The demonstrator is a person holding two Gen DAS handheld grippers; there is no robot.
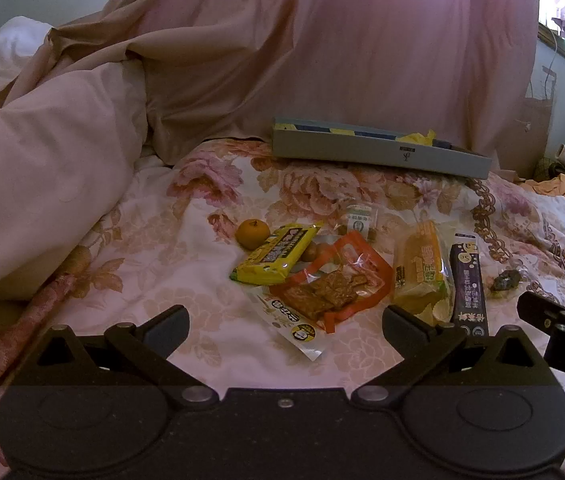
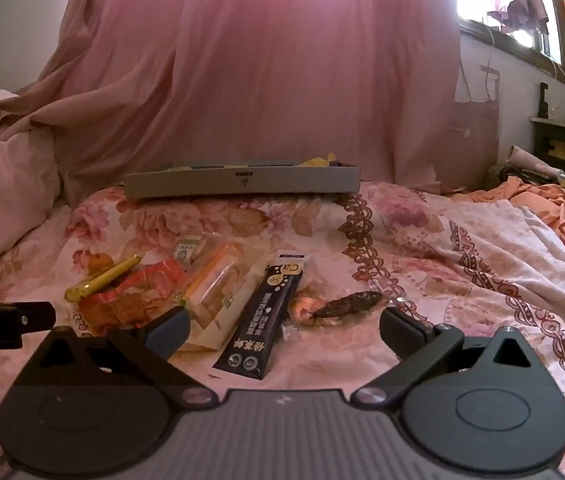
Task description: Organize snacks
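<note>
Both grippers hover low over the near part of the bed [image 1: 154,240], which is covered by a floral sheet. The left gripper [image 1: 285,330] has its jaws spread wide and holds nothing. The right gripper [image 2: 284,334] is likewise spread wide and empty; its fingers stand on either side of the near end of the dark stick pack [image 2: 266,312], apart from it.

Container: a shallow grey box [image 1: 378,148] lies toward the far edge of the bed, just in front of the pink drape [image 1: 362,40]. Inside it, yellow wrapping [image 1: 422,135] shows above the front wall; the remaining contents are hidden by the wall.

Snacks lie loose in a cluster at the middle of the bed, all outside the box:
- an orange [image 1: 252,233] at the left end of the cluster;
- a yellow pack [image 1: 278,254] just beside the orange, lying partly on the red pouch;
- a red pouch [image 1: 332,284] with brown squares visible through its clear window;
- a clear bread pack [image 1: 422,268] to the right of the pouch;
- the dark stick pack, touching the bread pack's right side;
- a small green-labelled packet [image 1: 359,220] on the far side of the cluster;
- a dark wrapped piece [image 2: 346,304] at the right end, apart from the stick pack.

A white duvet [image 1: 42,184] is heaped at the left edge of the bed.
</note>
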